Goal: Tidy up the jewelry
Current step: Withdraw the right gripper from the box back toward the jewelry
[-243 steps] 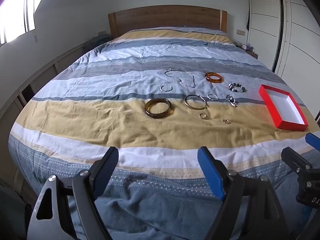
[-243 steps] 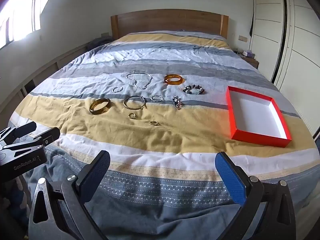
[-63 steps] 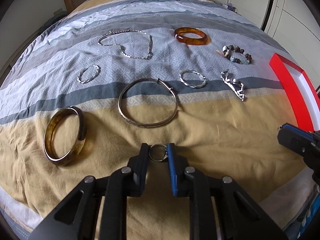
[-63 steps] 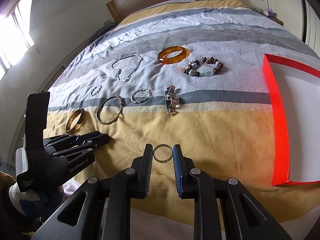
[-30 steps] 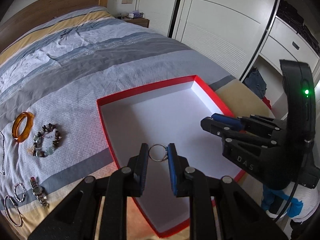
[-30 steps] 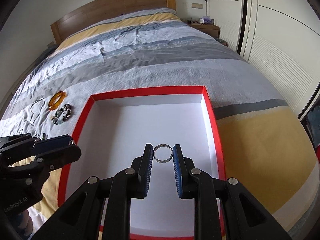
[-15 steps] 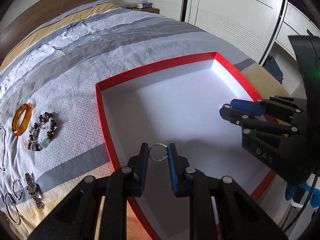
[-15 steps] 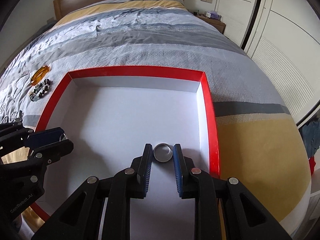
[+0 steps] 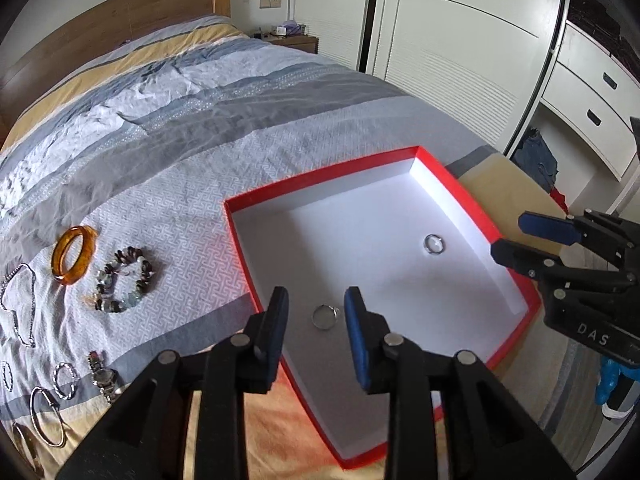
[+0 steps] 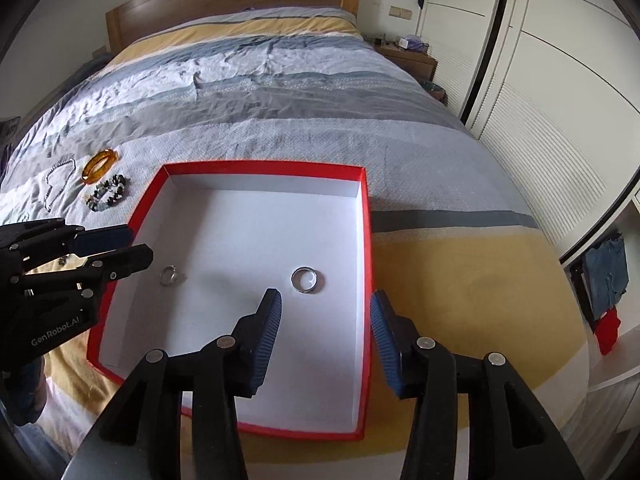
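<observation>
The red box with a white inside lies on the striped bed cover, in the middle of both views. Two rings lie on its white floor: a plain silver ring right of centre in the right wrist view, and a thinner ring at the lower middle of the left wrist view. The left gripper has just been opening; its jaws stand apart on both sides of the thinner ring and do not touch it. The right gripper has also just been opening, wider, and holds nothing; the plain ring lies just above the gap between its jaws. At the left edge of the left wrist view, outside the box, lie an amber bangle, a beaded bracelet, a chain necklace, a watch and thin silver bangles. A wooden headboard is at the top and white wardrobe doors fill the right side. On the left gripper's body the writing "GenRobot.AI" can be read, on the right one "DAS".
</observation>
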Demonstrator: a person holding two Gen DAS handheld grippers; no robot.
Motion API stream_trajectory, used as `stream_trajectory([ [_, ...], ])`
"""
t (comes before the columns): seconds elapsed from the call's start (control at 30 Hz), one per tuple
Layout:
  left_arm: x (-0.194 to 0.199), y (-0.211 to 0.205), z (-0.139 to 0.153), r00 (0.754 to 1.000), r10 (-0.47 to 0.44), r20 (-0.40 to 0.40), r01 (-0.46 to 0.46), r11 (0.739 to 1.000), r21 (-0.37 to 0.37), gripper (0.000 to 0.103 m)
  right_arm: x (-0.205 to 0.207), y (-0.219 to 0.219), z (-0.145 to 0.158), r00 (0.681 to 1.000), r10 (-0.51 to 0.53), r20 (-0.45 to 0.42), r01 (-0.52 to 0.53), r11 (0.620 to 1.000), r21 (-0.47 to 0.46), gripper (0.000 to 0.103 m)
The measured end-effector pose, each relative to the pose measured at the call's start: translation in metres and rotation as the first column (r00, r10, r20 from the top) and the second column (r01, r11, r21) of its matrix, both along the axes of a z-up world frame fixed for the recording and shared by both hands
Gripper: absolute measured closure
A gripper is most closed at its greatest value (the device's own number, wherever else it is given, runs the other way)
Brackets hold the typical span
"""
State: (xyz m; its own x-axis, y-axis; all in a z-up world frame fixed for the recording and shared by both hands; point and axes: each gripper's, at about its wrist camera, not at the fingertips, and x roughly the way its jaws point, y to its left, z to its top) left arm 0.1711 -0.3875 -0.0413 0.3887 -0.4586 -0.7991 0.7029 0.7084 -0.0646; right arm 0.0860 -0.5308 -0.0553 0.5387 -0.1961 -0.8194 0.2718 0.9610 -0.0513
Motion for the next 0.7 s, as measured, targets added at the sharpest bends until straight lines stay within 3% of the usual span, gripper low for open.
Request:
stream_trajectory([
  [0.2,-0.03,0.047,0.049,0.999,0.013,0.046,-0.014,1.0,0.005,0.075,-0.034,0.024,0.044,0.998,-0.004,0.066,0.002,1.0,0.028,0.057],
  [0.37,-0.057,0.112,0.089,0.99,0.083,0.113,-0.086,0.996,0.021,0.075,-0.064,0.071,0.088,0.988,0.036,0.148,-0.045,0.997,0.064,0.057],
  [0.53,-0.083,0.19,0.131,0.959,0.195,0.206,-0.201,0.979,0.01,0.063,-0.088,0.123,0.129,0.97,0.085,0.229,-0.107,0.99,0.089,0.057],
  [0.7,-0.106,0.261,0.164,0.918,0.3,0.26,-0.307,0.952,-0.011,0.063,-0.111,0.173,0.164,0.945,0.135,0.299,-0.17,0.981,0.097,0.057],
])
